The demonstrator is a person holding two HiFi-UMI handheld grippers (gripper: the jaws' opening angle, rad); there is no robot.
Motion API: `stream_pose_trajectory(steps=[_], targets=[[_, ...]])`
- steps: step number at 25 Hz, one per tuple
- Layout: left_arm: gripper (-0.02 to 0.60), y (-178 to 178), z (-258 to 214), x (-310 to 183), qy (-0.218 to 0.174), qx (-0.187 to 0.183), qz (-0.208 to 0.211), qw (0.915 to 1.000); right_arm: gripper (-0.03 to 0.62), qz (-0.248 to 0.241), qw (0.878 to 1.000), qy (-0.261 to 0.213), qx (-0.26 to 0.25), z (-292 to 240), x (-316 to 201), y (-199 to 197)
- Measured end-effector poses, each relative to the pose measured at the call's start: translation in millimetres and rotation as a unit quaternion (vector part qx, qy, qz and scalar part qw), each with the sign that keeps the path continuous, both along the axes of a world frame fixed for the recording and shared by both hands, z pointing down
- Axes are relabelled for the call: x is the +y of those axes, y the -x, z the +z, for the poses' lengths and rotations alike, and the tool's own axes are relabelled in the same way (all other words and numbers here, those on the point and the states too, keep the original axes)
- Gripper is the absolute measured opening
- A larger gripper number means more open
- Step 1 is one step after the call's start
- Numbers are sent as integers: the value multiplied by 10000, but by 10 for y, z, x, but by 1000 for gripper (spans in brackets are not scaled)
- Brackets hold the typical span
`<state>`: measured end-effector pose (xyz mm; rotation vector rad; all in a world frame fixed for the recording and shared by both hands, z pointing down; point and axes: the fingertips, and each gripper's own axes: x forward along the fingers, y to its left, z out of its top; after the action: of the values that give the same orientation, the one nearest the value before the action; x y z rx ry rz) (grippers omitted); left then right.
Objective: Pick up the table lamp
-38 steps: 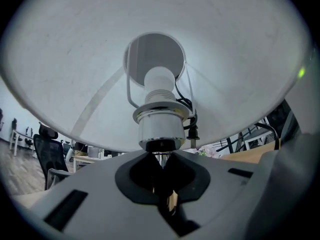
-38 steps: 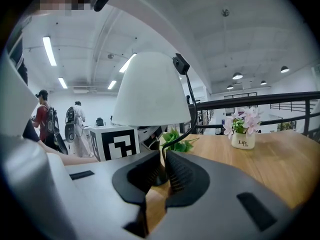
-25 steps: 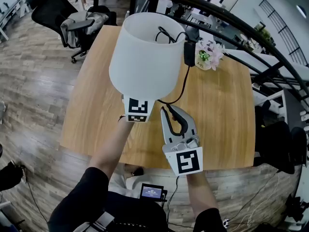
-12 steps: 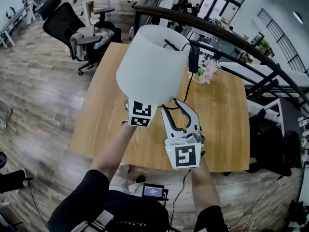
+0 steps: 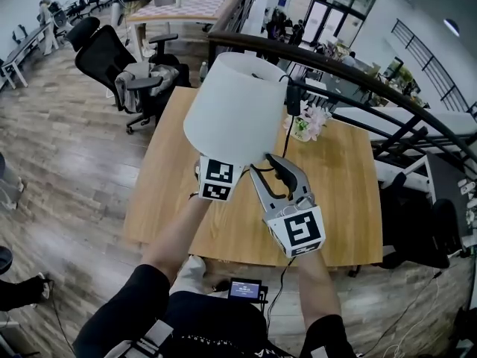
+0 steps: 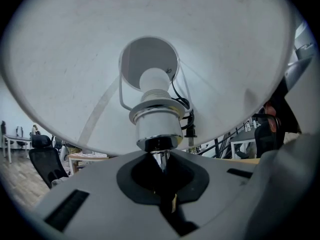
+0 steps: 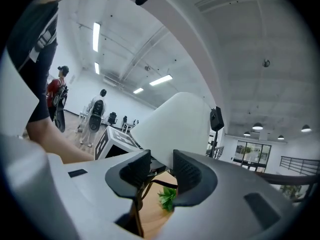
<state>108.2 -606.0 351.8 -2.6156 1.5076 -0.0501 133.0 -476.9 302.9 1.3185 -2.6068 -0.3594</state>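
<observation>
Plainly, the table lamp (image 5: 235, 107) is held up above the wooden table (image 5: 343, 192). Its thin chrome stem (image 6: 160, 160) is pinched between the closed jaws of the left gripper (image 6: 161, 174), just beneath the socket (image 6: 156, 126). In the head view this grip is hidden by the white shade (image 7: 175, 119); only the marker cube (image 5: 218, 181) is seen behind it, and whatever lies below the stem is covered too. The bulb (image 6: 155, 79) is shown only in the left gripper view. The right gripper (image 7: 159, 171) is held beside the left one, under the shade's rim. Its jaws have just been opening and are now spread. A thin dark cord (image 5: 286, 136) is seen crossing their gap, apparently not pressed by either pad. Both forearms are stretched forward, with the grippers pointed level. Flowers (image 5: 307, 124) on the table are glimpsed past the right jaws.
</observation>
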Motion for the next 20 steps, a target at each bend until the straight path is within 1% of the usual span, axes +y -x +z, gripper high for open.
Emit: stream_pose_trajectory(steps=[3, 9, 14, 20], targets=[[17, -18, -76, 70, 17, -61, 38, 10000, 155, -104, 9998, 105, -123, -67, 69, 9], [17, -16, -164, 181, 109, -105, 90, 9998, 155, -151, 9991, 254, -298, -153, 155, 0], [17, 23, -183, 241, 127, -127, 92, 9998, 155, -174, 9991, 252, -300, -173, 211, 37], [17, -32, -222, 306, 95, -191, 126, 9997, 155, -179, 9989, 213, -388, -202, 281, -18]])
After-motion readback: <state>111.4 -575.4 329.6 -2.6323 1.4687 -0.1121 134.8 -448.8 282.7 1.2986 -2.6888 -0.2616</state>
